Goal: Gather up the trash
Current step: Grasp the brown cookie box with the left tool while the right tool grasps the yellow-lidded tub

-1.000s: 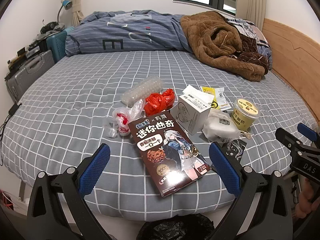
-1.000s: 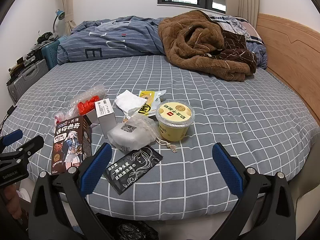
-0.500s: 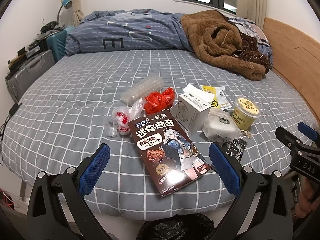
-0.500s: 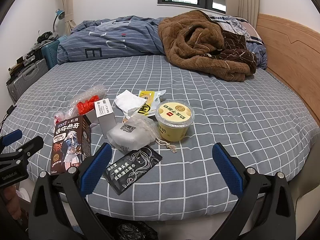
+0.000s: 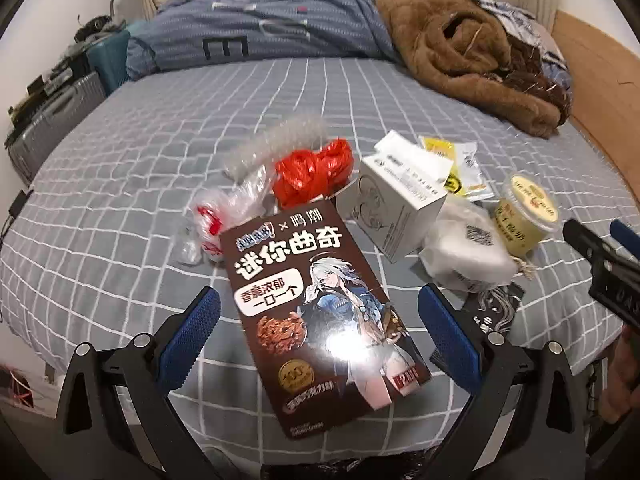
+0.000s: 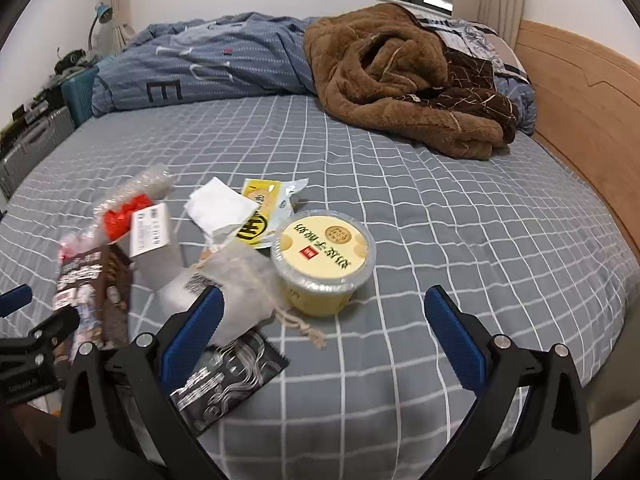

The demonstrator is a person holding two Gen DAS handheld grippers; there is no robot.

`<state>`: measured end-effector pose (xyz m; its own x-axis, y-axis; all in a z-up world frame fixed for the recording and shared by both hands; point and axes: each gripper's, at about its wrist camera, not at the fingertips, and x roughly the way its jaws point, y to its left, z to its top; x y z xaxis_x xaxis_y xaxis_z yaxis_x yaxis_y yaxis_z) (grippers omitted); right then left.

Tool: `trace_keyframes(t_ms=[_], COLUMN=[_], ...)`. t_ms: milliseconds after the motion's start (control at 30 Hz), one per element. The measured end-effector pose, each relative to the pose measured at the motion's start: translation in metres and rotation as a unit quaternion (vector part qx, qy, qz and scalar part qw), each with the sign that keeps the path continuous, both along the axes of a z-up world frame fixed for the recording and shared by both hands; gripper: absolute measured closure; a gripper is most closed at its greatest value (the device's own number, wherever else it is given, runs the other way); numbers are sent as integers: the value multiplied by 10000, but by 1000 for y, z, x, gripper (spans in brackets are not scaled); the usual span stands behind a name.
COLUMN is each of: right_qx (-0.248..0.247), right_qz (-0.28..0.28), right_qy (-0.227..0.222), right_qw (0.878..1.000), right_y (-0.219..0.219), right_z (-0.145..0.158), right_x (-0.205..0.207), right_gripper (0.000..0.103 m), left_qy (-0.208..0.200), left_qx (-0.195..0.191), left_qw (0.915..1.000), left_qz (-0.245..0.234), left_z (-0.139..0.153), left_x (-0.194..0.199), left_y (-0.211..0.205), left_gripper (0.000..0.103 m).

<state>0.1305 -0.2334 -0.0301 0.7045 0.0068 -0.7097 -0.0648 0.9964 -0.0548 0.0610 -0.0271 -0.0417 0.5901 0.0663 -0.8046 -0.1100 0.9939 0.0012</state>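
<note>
The brown cookie box (image 5: 320, 316) read "迷你曲奇", with "鸣潮" at its 12 o'clock edge and "香脆浓郁 一口一个" toward 8 o'clock. The duvet (image 6: 208, 68) showed "E".

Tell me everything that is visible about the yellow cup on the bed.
The yellow cup is a low round tub of clear plastic with pale yellow filling. Its flat yellow lid, printed with text, a gold seal and a small red square, looks sealed. It stands upright on the grey checked bed sheet. The white drawstring pouch lies against its left side, and the yellow wrapper lies just behind it. Neither gripper touches it.
</note>
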Motion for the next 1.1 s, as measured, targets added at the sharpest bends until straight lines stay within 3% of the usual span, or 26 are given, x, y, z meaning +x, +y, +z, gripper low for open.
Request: trace_keyframes(t_ms=[233,800,967,1100], right_qx=[53,22,-26,54], right_qz=[-39,-111,-112,-106], right_qy=[171,393,346,430], right_qw=[9998,9992,9993,9990], right_y=[-4,-3,-2,-3], right_z=[-20,-59,-61,-66], right_x=[32,69,70,73], right_gripper=[7,8,8,20], left_qy=[390,412,565,671], left_qx=[27,437,128,-42], left_qw=[9992,9968,9960,9957], left_qz=[110,522,678,632], left_z=[-24,-36,-39,-48], left_x=[18,27,30,30], left_y=[-3,-2,9,11], left_gripper=[6,5,5,5])
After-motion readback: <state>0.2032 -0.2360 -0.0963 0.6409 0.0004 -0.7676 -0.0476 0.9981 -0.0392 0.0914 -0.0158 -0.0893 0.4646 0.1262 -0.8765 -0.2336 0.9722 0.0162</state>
